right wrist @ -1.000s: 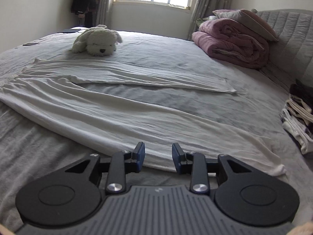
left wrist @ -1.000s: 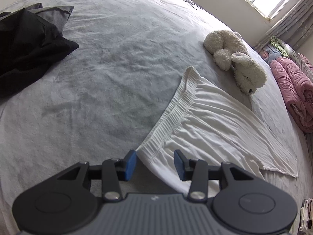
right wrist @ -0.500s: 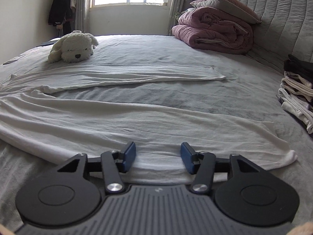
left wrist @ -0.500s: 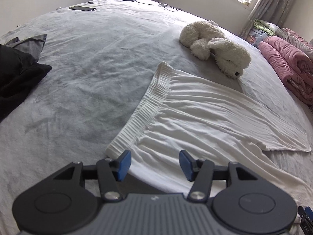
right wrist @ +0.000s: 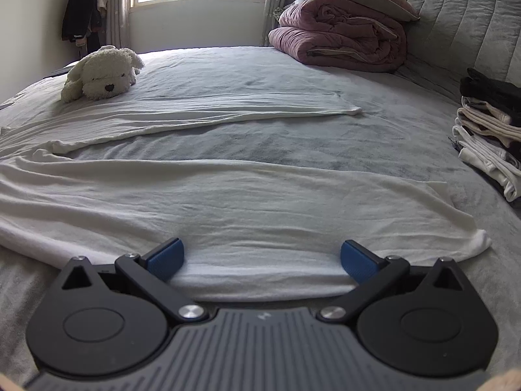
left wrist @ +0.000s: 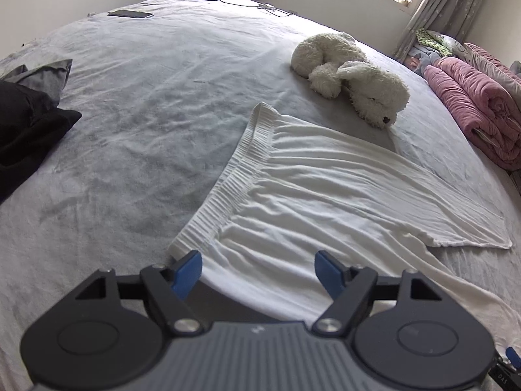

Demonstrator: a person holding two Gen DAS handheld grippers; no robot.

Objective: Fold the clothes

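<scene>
White trousers (left wrist: 312, 189) lie flat on the grey bed (left wrist: 140, 104), with the ribbed waistband (left wrist: 234, 176) running from near my left gripper up toward the plush toy. My left gripper (left wrist: 259, 272) is open over the near corner of the waistband, its blue fingertips (left wrist: 187, 268) wide apart and holding nothing. In the right wrist view the two trouser legs (right wrist: 247, 198) stretch across the bed, the far leg (right wrist: 211, 110) lying apart from the near one. My right gripper (right wrist: 260, 259) is open over the near leg's edge, close to its hem.
A white plush dog (left wrist: 355, 78) lies beyond the waistband. Dark clothes (left wrist: 26, 120) are heaped at the bed's left. A rolled pink quilt (right wrist: 338, 42) sits by the headboard, and a stack of folded clothes (right wrist: 488, 143) lies at the right edge. Phones (left wrist: 130, 14) rest at the far end.
Both grippers have opened wider. The left one swung to the right along the waistband corner. The right one moved along the near leg toward its hem.
</scene>
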